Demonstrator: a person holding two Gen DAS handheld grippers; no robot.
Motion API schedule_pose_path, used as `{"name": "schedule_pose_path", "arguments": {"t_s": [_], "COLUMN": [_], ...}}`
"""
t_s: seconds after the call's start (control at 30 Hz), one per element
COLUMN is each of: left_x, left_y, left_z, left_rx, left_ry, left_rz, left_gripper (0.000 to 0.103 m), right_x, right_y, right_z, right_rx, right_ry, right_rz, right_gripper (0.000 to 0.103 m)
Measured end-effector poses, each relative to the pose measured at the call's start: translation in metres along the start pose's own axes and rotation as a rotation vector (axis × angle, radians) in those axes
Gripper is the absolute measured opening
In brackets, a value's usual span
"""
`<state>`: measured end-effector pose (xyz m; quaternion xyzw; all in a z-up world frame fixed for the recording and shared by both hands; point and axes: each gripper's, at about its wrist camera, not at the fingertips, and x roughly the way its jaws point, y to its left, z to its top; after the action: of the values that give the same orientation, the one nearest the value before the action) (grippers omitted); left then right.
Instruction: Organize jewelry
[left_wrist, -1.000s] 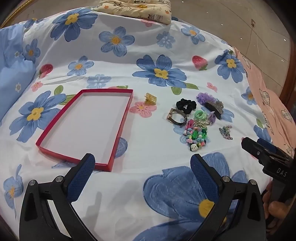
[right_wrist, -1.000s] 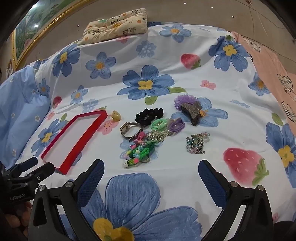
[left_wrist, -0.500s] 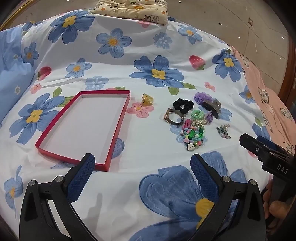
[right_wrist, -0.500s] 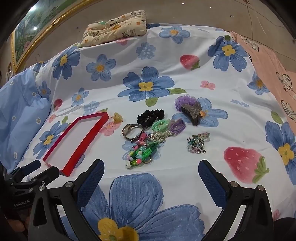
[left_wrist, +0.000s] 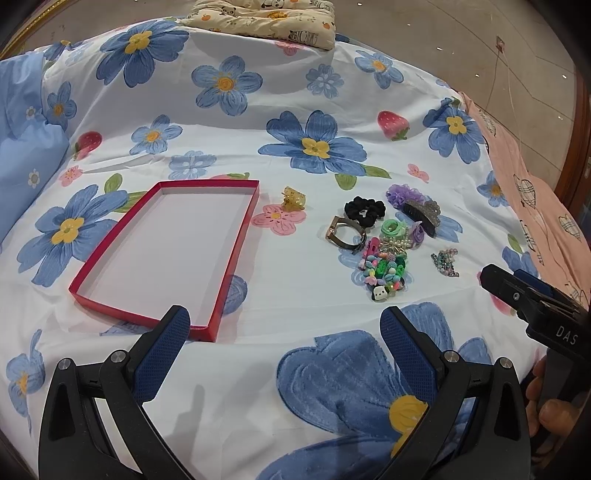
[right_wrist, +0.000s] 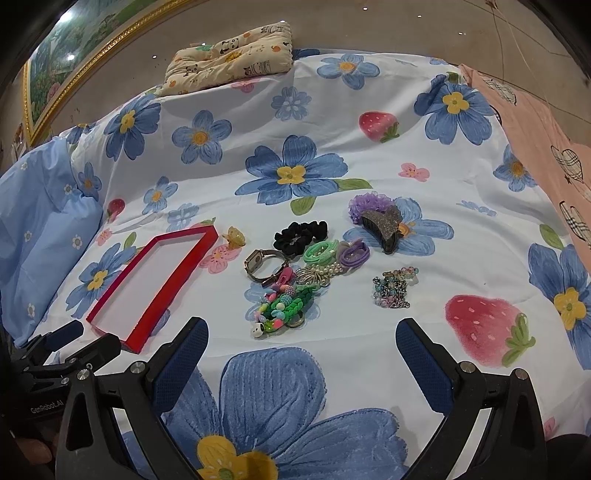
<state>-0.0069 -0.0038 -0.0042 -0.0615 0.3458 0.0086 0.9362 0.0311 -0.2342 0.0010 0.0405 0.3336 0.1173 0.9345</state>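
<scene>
Lying ahead of both spread tools (left_wrist: 284, 326) (right_wrist: 301, 338): jewelry pile (right_wrist: 295, 273), red tray (left_wrist: 166, 254) leftward.

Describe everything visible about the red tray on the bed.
The red tray is a shallow rectangular box, seemingly cardboard, with thin red walls and a pale, bare floor. It lies flat and open-side up on the floral bedsheet, left of the jewelry pile. Nothing is inside; neither tool touches it.
</scene>
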Motion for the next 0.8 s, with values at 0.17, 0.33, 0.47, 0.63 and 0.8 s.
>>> {"name": "schedule_pose_path", "arguments": {"t_s": [0.17,0.33,0.47,0.63,0.8], "left_x": [0.0011,0.0011,0.0010,0.0014,0.0010], "left_y": [0.0004,0.0003,0.0000,0.0007,0.0004], "left_z": [-0.0004,-0.0005,-0.0008,-0.0005,-0.0004], "left_rx": [0.000,-0.001,-0.003,-0.003,-0.004], "left_ry": [-0.002,-0.001,-0.001,-0.001,0.000], "left_rz": [0.002,0.002,0.001,0.000,0.000], "left_gripper": [0.103,0.103,0.103,0.103,0.103], "right_x": [-0.0009,-0.0016,-0.0015,-0.0013,-0.0017], "right_y": [0.0007,0.0013,0.0015,0.0015,0.0017], "right_z": [0.0012,0.0011,0.0013,0.0012,0.0010], "right_rx": [0.001,0.002,0.002,0.002,0.001], "right_ry": [-0.002,-0.003,-0.003,-0.002,-0.004], "right_rz": [0.004,0.003,0.004,0.003,0.003], "right_gripper": [0.103,0.103,0.103,0.103,0.103]}}
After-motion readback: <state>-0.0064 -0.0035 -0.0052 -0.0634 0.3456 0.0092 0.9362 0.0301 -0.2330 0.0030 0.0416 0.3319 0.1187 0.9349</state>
